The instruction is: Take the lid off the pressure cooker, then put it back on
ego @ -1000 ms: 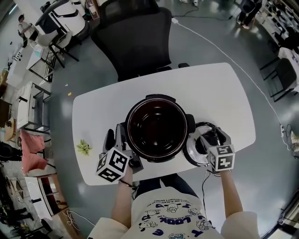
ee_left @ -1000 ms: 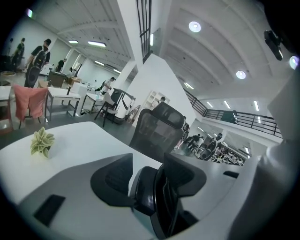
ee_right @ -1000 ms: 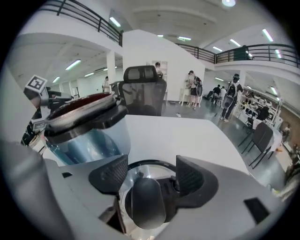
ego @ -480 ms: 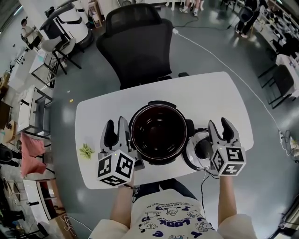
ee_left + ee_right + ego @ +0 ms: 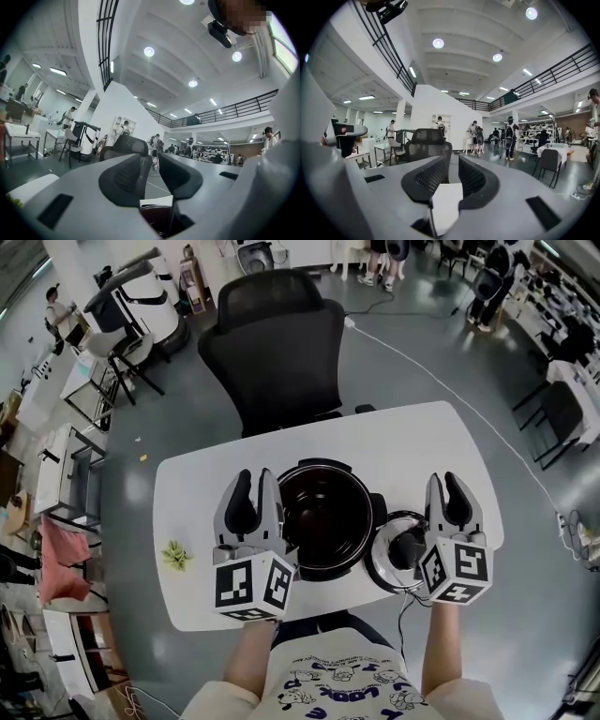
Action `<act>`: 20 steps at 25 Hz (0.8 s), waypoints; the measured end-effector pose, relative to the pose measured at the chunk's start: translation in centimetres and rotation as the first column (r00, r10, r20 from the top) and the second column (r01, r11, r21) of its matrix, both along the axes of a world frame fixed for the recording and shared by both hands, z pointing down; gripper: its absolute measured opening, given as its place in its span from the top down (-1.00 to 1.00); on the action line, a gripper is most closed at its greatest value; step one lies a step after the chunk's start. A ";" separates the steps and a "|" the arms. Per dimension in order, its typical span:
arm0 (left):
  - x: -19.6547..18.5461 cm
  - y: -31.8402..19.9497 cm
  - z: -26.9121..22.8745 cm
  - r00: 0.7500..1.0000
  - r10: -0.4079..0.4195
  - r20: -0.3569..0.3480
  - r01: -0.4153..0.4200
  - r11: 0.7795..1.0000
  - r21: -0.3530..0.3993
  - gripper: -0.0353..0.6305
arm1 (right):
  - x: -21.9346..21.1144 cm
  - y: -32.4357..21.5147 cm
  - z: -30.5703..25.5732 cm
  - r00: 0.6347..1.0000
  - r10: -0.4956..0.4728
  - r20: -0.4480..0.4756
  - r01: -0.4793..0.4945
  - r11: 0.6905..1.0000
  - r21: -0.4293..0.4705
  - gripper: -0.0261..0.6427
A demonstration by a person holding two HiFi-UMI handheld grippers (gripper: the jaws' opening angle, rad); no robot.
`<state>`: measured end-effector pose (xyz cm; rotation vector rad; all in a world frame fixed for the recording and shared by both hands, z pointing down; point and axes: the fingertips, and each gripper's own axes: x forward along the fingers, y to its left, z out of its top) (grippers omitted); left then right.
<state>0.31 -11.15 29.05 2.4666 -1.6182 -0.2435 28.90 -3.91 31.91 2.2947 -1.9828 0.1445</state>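
The pressure cooker [image 5: 328, 521] stands open in the middle of the white table [image 5: 422, 446], its dark pot bare. Its lid [image 5: 386, 563] lies flat on the table just right of the cooker, black knob up. My left gripper [image 5: 253, 476] hangs above the cooker's left side and points level; its jaws have just been closing, with a gap and nothing between them. In the left gripper view the gripper [image 5: 152, 161] has the pot's rim [image 5: 157, 218] below it. My right gripper [image 5: 445, 479] hovers over the lid's right edge; its jaws have also been closing, narrow and empty [image 5: 451, 161].
A black office chair [image 5: 277, 334] stands behind the table's far edge. A small green thing [image 5: 173, 556] lies at the table's left end. A cable [image 5: 403, 615] drops off the front edge near the lid. People and desks fill the hall beyond.
Both grippers have risen from table height beside the cooker and the lid and tipped up to level. Their jaws have narrowed. The lid and cooker have not moved.
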 end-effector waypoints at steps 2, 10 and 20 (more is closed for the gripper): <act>0.5 0.2 -0.8 1.000 0.015 0.027 -0.015 1.000 0.026 0.53 | -0.1 0.1 -0.8 1.000 0.009 0.003 -0.009 1.000 0.019 0.65; 1.8 0.7 -2.4 0.993 0.044 0.107 -0.053 0.995 0.082 0.77 | -0.6 0.9 -2.1 0.999 0.037 -0.003 -0.037 0.997 0.070 0.79; 2.8 0.8 -2.0 0.985 0.065 0.158 -0.080 0.992 0.093 0.86 | 0.1 1.7 -2.1 0.996 0.084 0.026 -0.086 0.992 0.092 0.88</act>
